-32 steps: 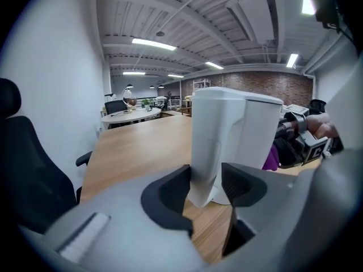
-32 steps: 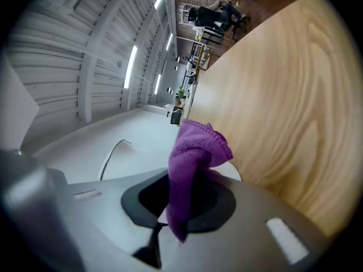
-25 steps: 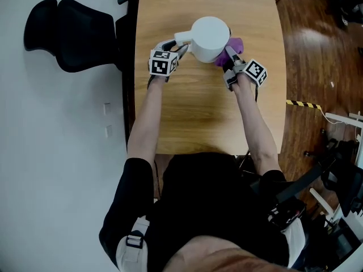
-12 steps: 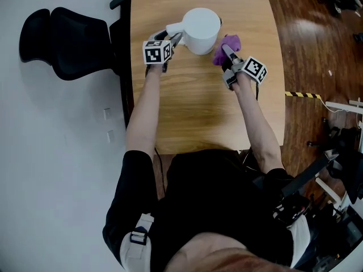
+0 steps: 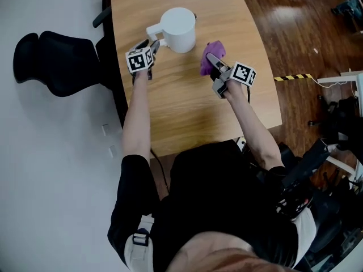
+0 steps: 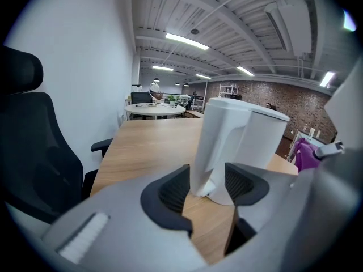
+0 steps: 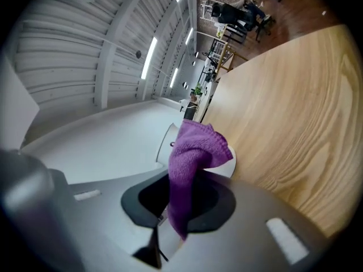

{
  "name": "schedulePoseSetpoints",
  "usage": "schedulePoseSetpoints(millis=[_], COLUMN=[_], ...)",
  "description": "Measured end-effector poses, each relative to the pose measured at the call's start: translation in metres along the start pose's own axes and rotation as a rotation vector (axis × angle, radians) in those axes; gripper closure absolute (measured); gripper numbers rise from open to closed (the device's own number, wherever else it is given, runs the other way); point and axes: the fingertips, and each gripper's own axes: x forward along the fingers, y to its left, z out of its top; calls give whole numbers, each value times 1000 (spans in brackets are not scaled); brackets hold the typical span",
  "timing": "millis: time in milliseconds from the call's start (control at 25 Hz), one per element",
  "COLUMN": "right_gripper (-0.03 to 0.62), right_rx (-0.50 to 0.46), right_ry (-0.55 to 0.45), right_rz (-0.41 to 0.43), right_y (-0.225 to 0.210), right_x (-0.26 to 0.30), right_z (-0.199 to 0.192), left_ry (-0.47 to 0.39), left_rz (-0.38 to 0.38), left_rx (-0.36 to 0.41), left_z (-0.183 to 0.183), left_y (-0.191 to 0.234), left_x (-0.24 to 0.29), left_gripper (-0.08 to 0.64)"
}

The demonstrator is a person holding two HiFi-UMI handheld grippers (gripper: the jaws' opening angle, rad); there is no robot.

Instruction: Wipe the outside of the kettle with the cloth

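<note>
A white kettle stands upright at the far end of the wooden table, its handle pointing left. My left gripper is at the handle's lower end. In the left gripper view the handle stands between the pads, and the jaws are opening, with a thin gap on the left side. My right gripper is shut on a purple cloth, held off the kettle's right side without touching it. The cloth hangs up out of the right gripper, with the kettle behind it.
A black office chair stands left of the table, close to my left arm. Wooden floor with a yellow-black tape strip lies to the right. Bare tabletop runs from the kettle toward me.
The cloth was against the kettle's right side a second ago and now sits apart from it. The left jaws have loosened round the handle. The head view has swung, shifting everything left.
</note>
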Motion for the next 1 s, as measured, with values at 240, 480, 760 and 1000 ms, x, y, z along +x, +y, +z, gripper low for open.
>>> schedulePoseSetpoints(millis=[240,480,760,1000], right_gripper=[545,543,543,545], right_rx=[-166,-304,-369,-408], right_ry=[43,46,5,-34], right_rz=[295,466,530,538], right_y=[89,177,233,254], right_x=[18,-41,-60,-77], right_z=[-9,-43,-53,-67], left_ry=[-235,-605,-670,-653], left_rz=[-182,-622,-675,-702], left_rx=[-334,-472,-389,-345], left_z=[-18,-9,28,30], left_y=[-19,-121,-140,-153], left_x=[-59,-199,-269,-285], left_gripper=[80,129,213,235])
